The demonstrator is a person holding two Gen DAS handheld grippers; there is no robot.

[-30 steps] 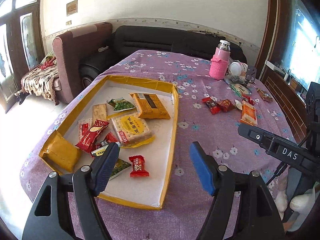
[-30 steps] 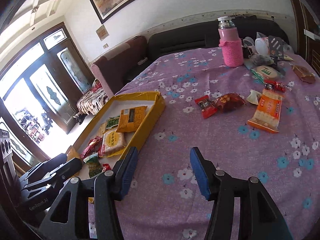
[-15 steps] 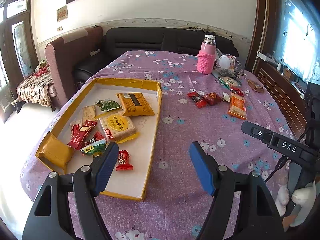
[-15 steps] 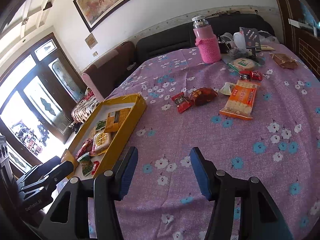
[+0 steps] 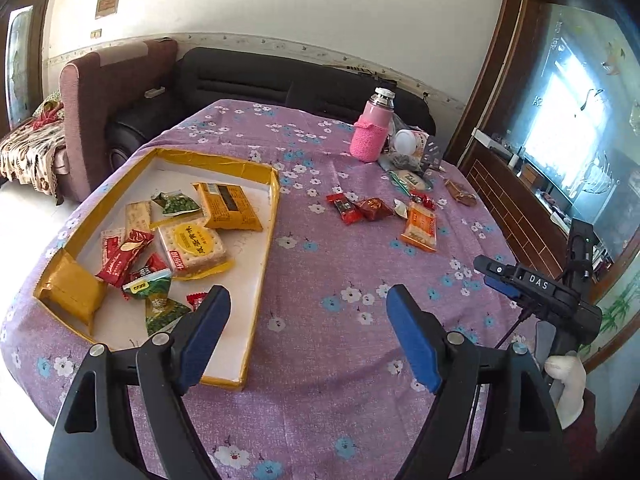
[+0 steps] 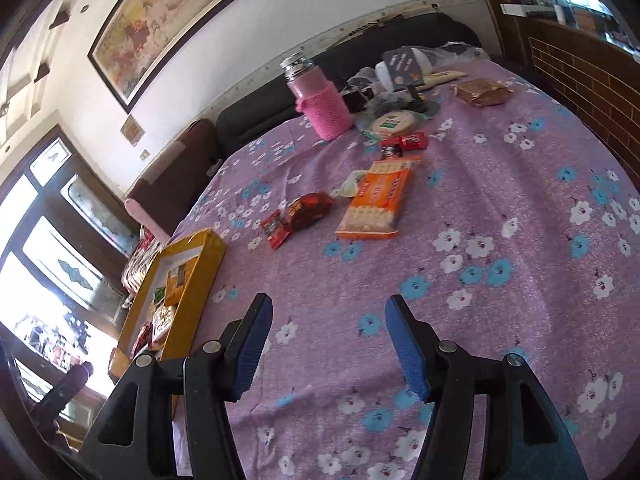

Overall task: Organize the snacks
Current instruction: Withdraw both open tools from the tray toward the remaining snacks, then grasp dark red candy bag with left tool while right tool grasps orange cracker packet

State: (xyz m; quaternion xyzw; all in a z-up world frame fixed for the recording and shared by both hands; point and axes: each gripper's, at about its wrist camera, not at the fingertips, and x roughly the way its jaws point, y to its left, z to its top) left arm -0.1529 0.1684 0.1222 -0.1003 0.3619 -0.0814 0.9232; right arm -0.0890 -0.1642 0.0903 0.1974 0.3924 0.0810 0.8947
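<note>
Snacks: sorting partly done; yellow-rimmed tray (image 5: pixel 276 200) holds most.
Your left gripper (image 5: pixel 308 332) and right gripper (image 6: pixel 328 344) are opening, empty; orange cracker pack (image 6: pixel 376 200) and red packets (image 6: pixel 298 216) remain outside.

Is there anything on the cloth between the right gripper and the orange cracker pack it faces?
Nothing visible. Only bare flowered tablecloth lies between the right gripper, its empty jaws opening, and the orange cracker pack. The dark red wrapped snack and small red packet sit off to its left.
</note>
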